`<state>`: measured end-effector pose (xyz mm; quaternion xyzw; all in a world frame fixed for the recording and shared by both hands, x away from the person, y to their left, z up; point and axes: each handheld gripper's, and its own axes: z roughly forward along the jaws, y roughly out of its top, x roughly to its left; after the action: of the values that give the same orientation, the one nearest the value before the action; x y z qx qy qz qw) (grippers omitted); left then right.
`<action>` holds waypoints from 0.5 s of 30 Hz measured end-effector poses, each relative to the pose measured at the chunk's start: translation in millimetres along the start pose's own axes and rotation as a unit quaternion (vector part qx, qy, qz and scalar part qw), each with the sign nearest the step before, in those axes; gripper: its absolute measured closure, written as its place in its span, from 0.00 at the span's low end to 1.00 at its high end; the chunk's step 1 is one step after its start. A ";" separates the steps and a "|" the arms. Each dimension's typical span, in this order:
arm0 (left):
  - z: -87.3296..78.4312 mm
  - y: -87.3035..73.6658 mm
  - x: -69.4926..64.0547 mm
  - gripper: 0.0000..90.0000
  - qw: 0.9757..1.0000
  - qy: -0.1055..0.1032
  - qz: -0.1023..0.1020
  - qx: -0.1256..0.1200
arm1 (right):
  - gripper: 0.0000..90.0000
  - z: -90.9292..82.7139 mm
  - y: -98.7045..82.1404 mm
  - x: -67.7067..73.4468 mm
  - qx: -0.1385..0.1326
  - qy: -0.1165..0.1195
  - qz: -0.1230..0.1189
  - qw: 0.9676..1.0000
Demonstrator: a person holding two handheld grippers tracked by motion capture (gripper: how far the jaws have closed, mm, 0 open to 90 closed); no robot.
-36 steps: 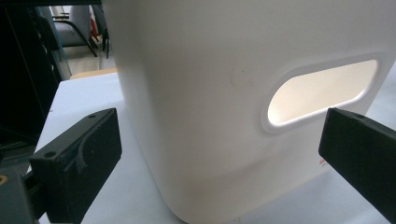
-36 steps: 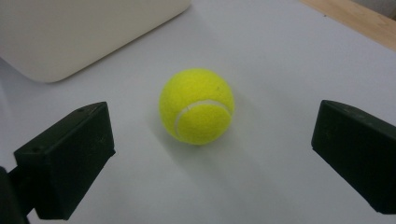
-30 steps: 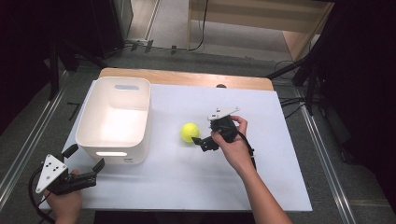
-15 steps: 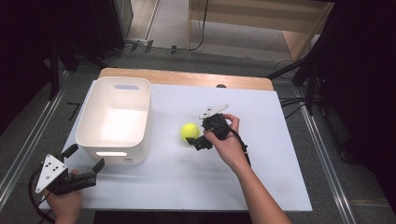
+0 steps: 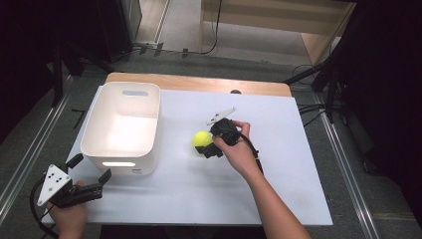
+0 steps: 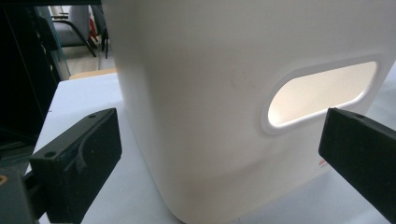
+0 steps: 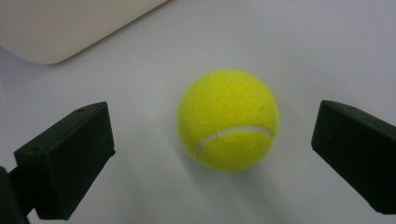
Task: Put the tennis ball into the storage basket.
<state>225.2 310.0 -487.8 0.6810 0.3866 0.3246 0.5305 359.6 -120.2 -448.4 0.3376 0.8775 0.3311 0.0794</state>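
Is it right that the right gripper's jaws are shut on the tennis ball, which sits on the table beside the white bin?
Not quite. In the right gripper view the right gripper has its jaws open, apart from the tennis ball. The ball does sit on the table beside the white bin.

white bin point(image 5: 121, 130) on white table point(image 5: 278, 179).

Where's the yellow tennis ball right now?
The tennis ball lies on the white table, right of the white bin, between the open right gripper's jaws, untouched.

Right gripper point(image 5: 206, 148) reaches forward, jaws spread; left gripper point(image 5: 89, 172) rests wide apart
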 end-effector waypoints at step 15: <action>0.0 0.0 0.2 0.00 1.000 -0.001 0.000 0.000 | 0.00 22.7 4.7 -5.9 0.044 0.005 0.009 0.999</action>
<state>225.3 310.1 -487.8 0.6811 0.3862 0.3241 0.5310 374.8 -109.4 -463.3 0.3474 0.8884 0.2945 0.0575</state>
